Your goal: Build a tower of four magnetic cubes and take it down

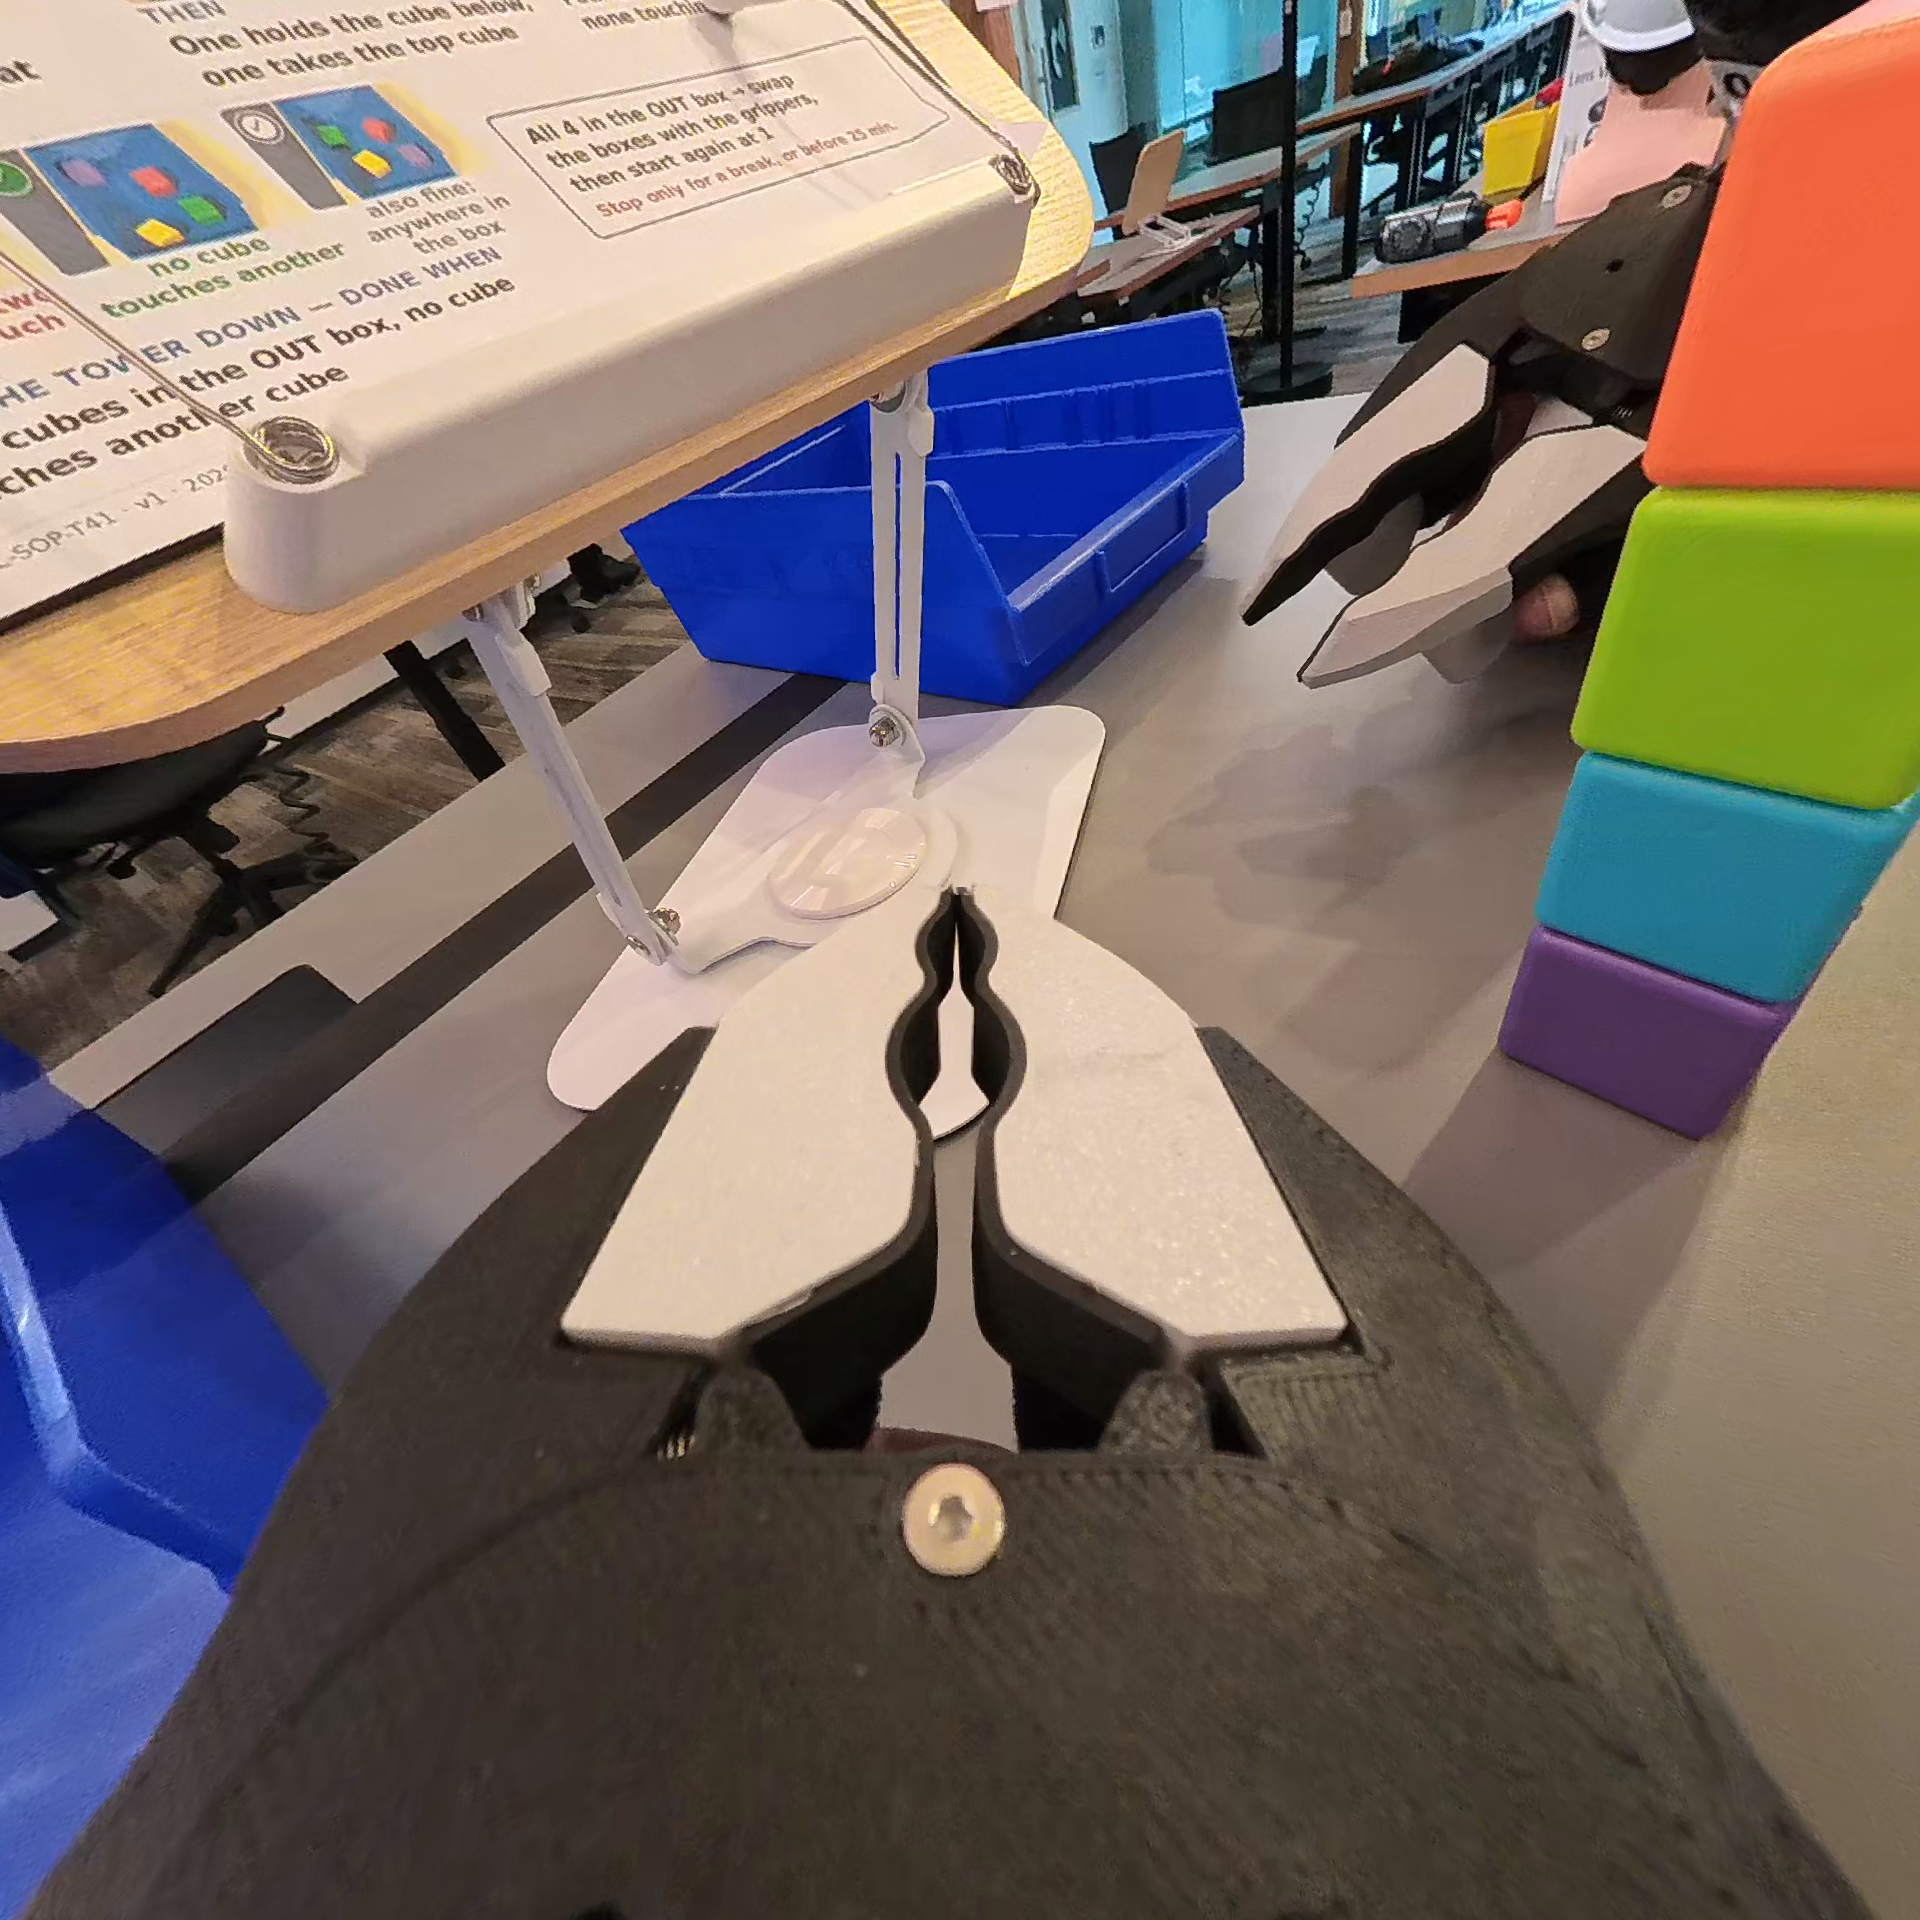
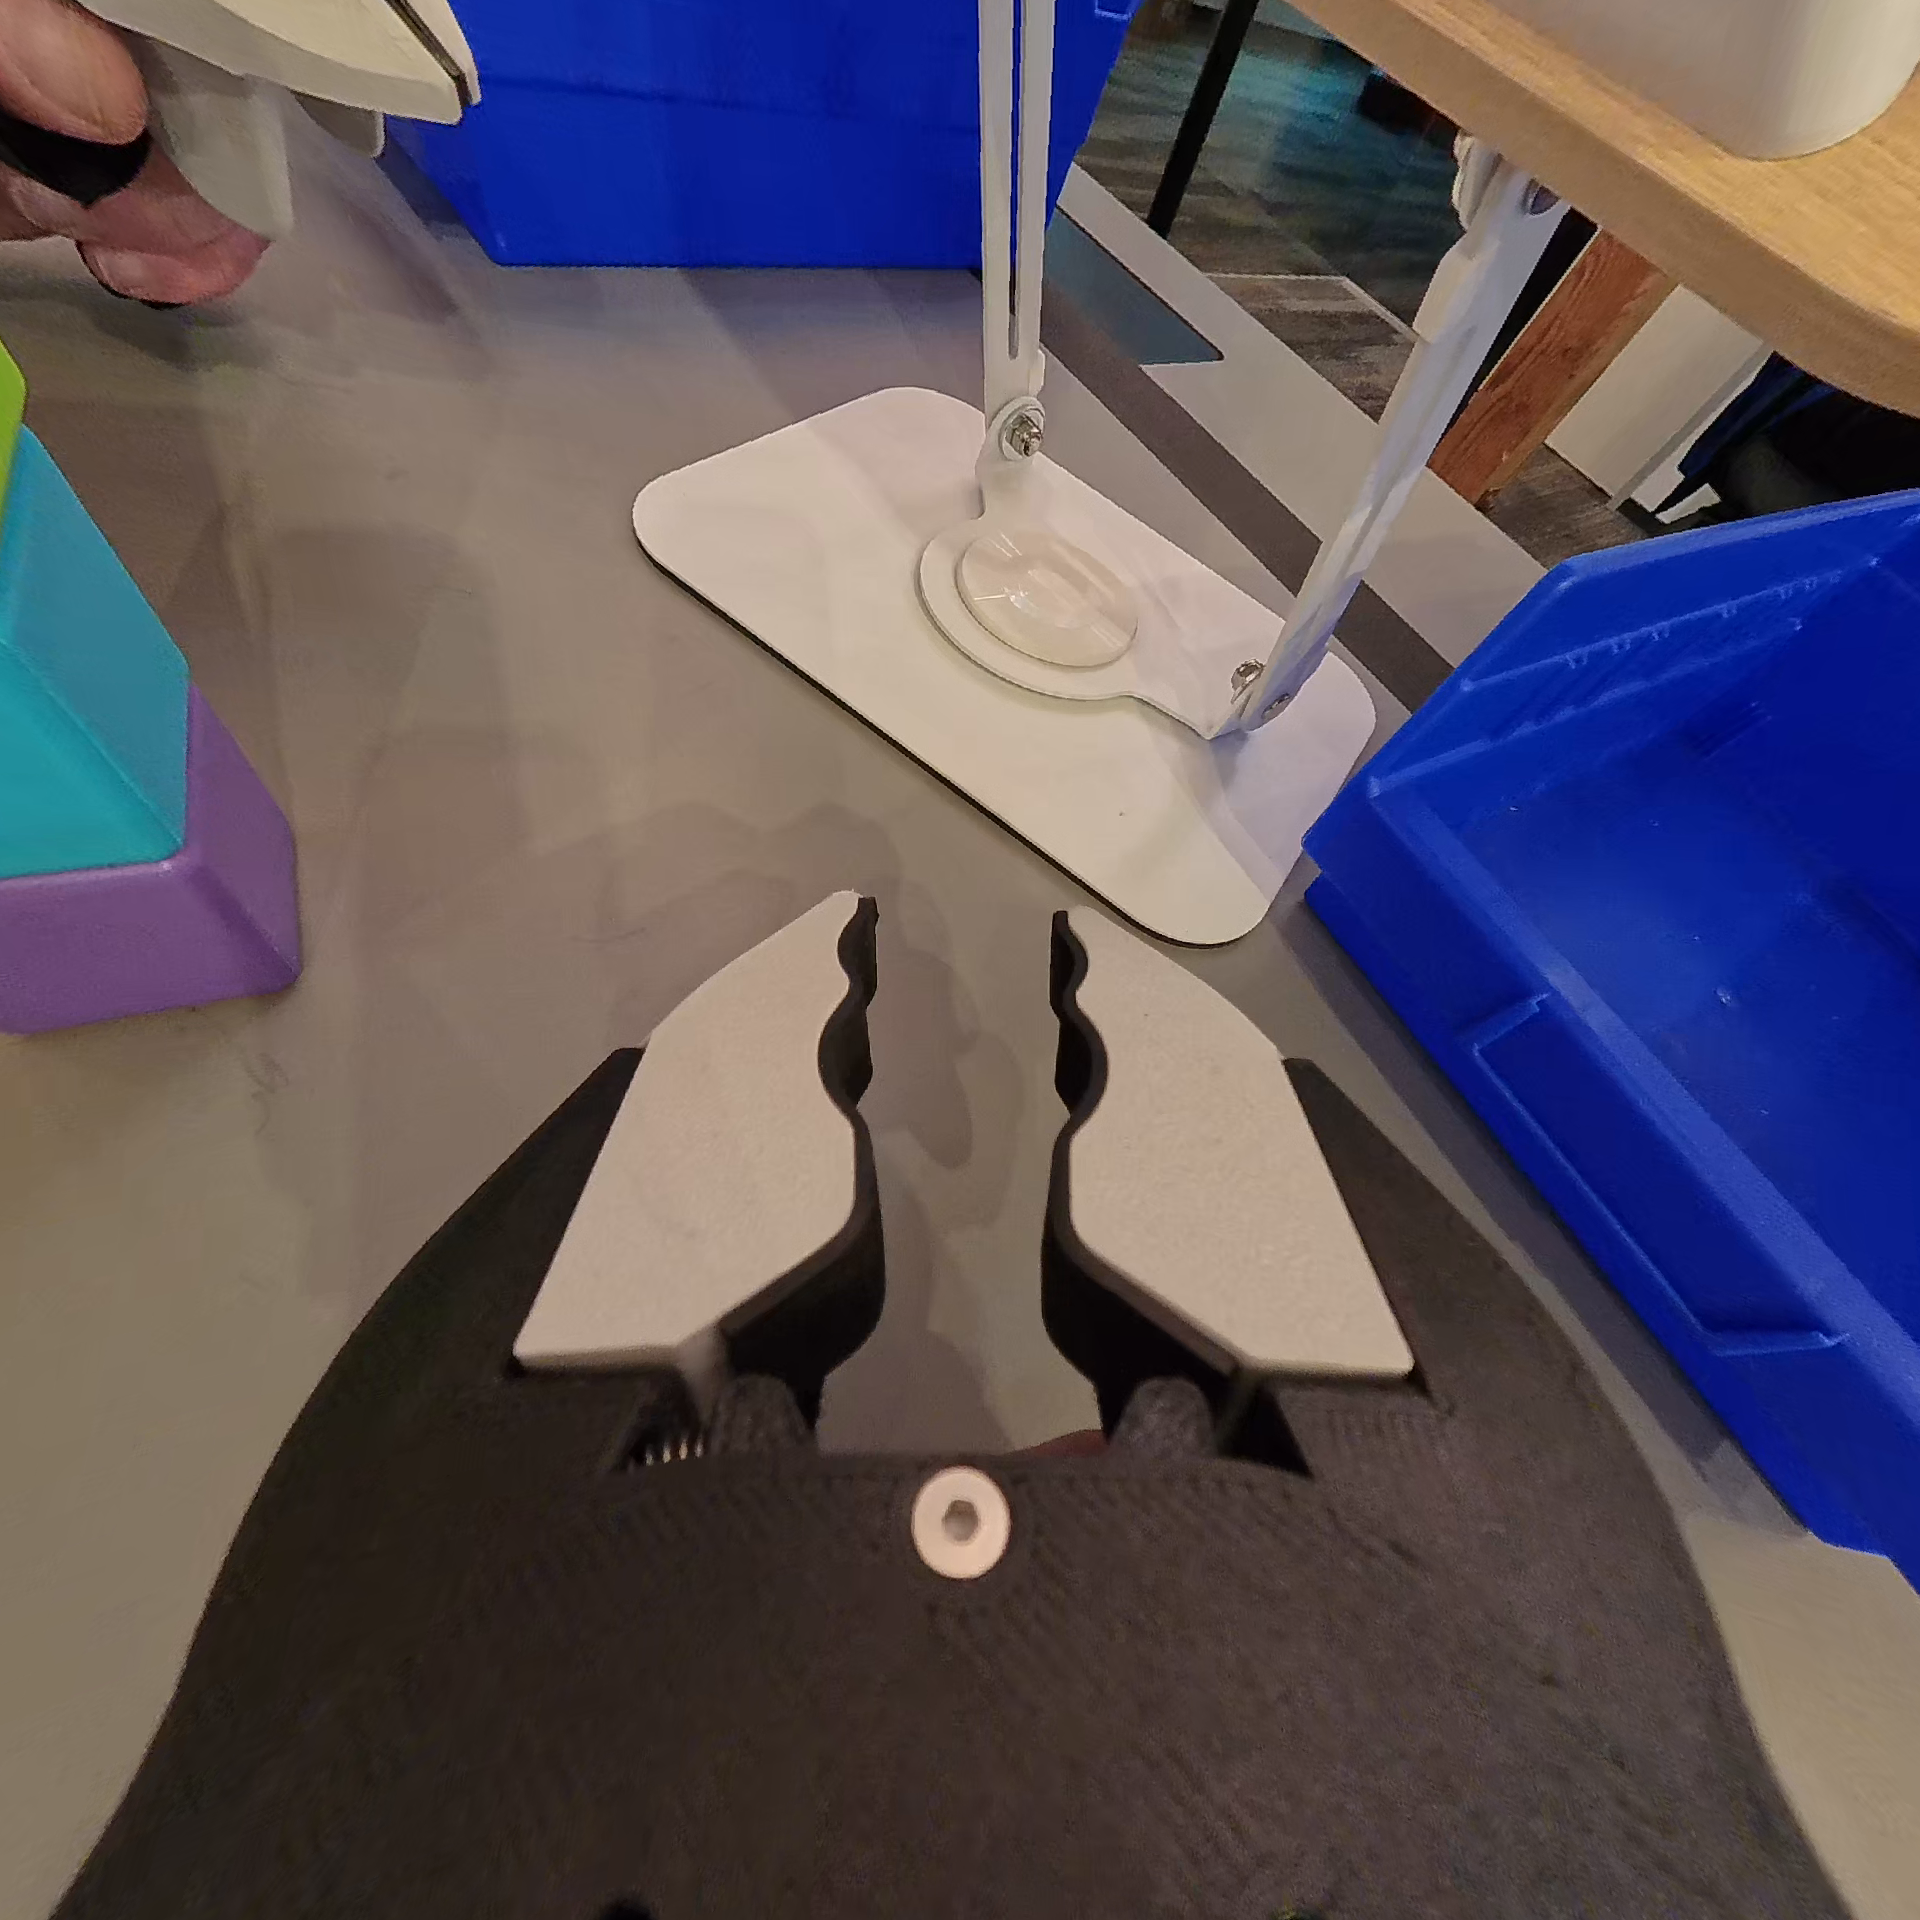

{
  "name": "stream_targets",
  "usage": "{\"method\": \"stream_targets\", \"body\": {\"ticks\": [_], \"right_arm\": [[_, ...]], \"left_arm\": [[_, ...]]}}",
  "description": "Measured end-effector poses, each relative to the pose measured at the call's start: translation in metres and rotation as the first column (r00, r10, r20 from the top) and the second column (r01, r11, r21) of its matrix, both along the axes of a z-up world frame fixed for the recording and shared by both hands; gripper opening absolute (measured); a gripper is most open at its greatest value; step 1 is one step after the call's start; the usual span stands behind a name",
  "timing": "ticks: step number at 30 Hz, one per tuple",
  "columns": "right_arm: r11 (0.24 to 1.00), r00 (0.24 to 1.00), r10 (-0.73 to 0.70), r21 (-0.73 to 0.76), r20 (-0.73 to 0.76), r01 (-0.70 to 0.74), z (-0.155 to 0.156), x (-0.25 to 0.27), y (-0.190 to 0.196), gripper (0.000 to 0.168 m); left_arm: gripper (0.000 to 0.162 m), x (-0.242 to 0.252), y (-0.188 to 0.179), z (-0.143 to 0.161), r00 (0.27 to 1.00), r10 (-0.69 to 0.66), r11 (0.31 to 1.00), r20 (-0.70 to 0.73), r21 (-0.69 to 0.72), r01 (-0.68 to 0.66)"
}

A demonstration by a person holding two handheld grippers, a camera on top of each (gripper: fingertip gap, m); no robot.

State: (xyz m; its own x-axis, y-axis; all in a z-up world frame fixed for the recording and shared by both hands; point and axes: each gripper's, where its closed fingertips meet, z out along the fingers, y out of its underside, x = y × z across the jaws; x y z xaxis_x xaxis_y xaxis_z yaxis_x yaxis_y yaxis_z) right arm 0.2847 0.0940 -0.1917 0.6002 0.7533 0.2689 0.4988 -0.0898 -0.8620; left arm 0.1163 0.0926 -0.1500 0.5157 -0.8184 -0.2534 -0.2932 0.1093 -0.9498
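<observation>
Bins of blue plastic frame the grey table (image 2: 499, 644). In the left wrist view, one blue bin (image 1: 966, 520) sits at 12 o'clock behind the white stand base (image 1: 997, 790), and what shows of its inside holds no cubes. A second blue bin (image 1: 114, 1351) fills the 8 o'clock edge, its contents out of sight. In the right wrist view, the bin at 3 o'clock (image 2: 1662, 987) shows a bare floor, and another blue bin (image 2: 727, 135) stands at 12 o'clock, only its outer wall visible.

All four cubes stand stacked on the table at 3 o'clock in the left view: purple cube (image 1: 1631, 1029) at the bottom, teal cube (image 1: 1704, 873) on it, green cube (image 1: 1756, 634) next, orange cube (image 1: 1808, 281) on top.

Left gripper (image 1: 957, 906) holds nothing, its tips pressed together. Right gripper (image 2: 964, 920) has its fingers apart around bare table, and hovers near the tower without touching it. A tilted instruction board (image 1: 499, 239) on the stand overhangs at 11 o'clock.
</observation>
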Motion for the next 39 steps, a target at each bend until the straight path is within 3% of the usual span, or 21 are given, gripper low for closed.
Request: {"method": "stream_targets", "body": {"ticks": [39], "right_arm": [[1.0, 1.0, -0.014, 0.007, -0.001, 0.014, 0.002, 0.003, 0.002, 0.035]], "left_arm": [[0.0, -0.009, -0.021, 0.011, 0.996, -0.022, 0.999, 0.088, -0.042, 0.025]]}}
